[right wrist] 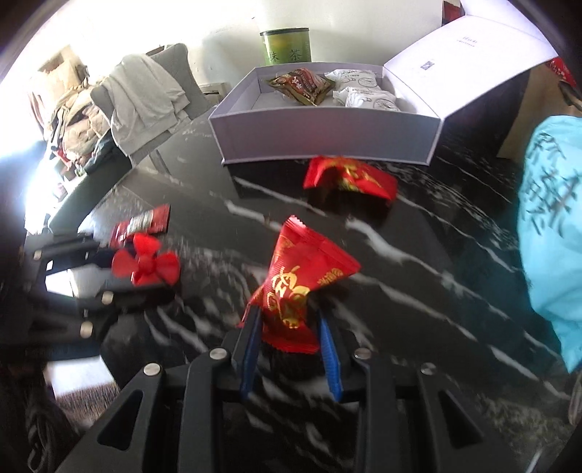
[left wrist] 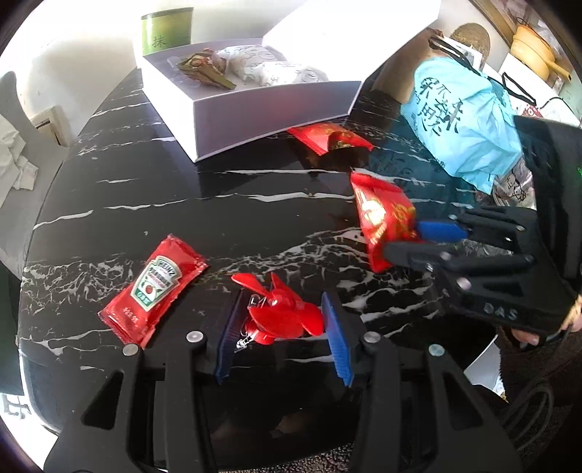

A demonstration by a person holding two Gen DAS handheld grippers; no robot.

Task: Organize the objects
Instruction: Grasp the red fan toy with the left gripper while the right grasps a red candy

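Both tongs are loaded, my right tongs (right wrist: 287, 327) clamped on a red sachet (right wrist: 298, 287) at frame centre, my left tongs (left wrist: 280, 320) pinching the red propeller (left wrist: 280, 309) low in frame, which could squirt out sideways before reaching the box (left wrist: 254, 112) above.

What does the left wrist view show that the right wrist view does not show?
Only the left wrist view shows the ketchup sachet's Heinz label and a yellow pot far right. Only the right wrist view shows the chair draped with clothes. Both show the open white box, green tin, red propeller between the left gripper's pads, and the red packet gripped by the right gripper.
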